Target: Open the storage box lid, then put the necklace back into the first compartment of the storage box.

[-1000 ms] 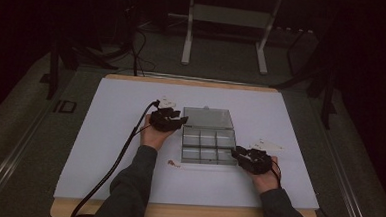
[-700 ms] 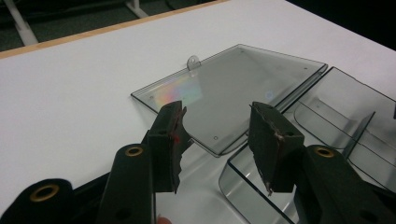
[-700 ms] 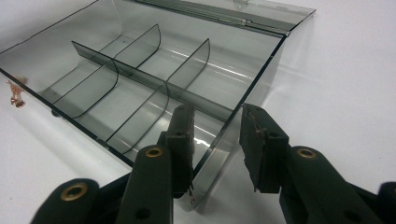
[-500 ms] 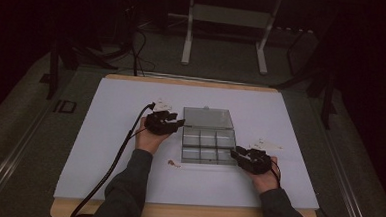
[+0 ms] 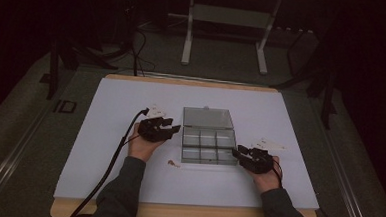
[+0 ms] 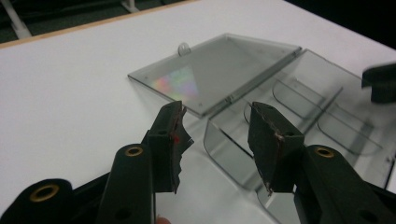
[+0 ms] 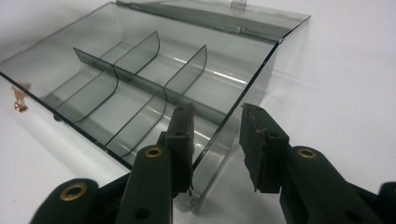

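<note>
A clear grey compartment box [image 5: 208, 147] lies open at the table's centre, its lid [image 5: 208, 118] folded flat behind it and its cells empty. My left gripper [image 5: 176, 130] is at the box's far left corner. In the left gripper view it [image 6: 219, 140] stands open with the box's corner wall [image 6: 224, 147] between the jaws, apart from both. My right gripper [image 5: 235, 153] is at the near right corner. In the right gripper view it [image 7: 215, 140] is open astride the side wall [image 7: 236, 123], not clamping it.
A small coppery scrap [image 5: 173, 163] lies on the white table [image 5: 104, 149] just in front of the box's left corner; the scrap [image 7: 18, 101] also shows in the right gripper view. The left gripper's cable [image 5: 116, 157] trails off the near edge. A metal stand [image 5: 225, 20] is on the floor beyond.
My left gripper has drifted a little toward the near edge, along the box's left side. The right gripper has hardly moved. The box lies as before.
</note>
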A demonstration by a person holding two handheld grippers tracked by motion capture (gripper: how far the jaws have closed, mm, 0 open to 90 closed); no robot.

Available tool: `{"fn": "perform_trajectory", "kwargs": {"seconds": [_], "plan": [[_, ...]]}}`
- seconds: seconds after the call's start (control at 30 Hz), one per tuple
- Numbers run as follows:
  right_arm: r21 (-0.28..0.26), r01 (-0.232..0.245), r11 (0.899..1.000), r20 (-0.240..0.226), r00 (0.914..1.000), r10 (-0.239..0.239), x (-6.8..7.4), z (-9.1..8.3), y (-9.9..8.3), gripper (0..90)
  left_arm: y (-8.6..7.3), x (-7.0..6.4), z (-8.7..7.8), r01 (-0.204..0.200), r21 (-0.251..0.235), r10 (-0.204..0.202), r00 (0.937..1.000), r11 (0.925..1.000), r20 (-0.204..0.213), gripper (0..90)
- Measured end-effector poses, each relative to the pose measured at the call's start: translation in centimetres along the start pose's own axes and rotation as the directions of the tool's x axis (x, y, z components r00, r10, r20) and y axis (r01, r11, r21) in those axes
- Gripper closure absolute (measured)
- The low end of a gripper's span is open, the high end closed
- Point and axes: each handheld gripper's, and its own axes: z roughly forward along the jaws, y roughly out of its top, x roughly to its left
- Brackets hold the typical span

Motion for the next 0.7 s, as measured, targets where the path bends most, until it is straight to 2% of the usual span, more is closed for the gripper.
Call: {"fn": "perform_trajectory", "kwargs": {"seconds": [0.2, 0.37, 0.7], "plan": [[-0.024, -0.007, 1.0, -0.001, 1.0, 0.007, -0.3, -0.4, 0.1, 65.9, -0.6, -0.4, -0.5, -0.006, 0.013, 0.006, 0.9999, 0.9999, 0.008, 55.5], [-0.041, 0.005, 0.999, -0.004, 1.0, -0.005, -0.4, -0.6, 0.4, 68.4, -0.9, -0.8, -0.8, -0.01, 0.03, 0.01, 0.9996, 0.9995, 0.025, 55.7], [-0.05, 0.007, 0.999, 0.002, 1.0, -0.007, -0.7, -0.9, 0.5, 70.4, -1.1, -1.3, -1.6, -0.037, 0.078, 0.032, 0.9974, 0.9963, 0.065, 57.8]]}}
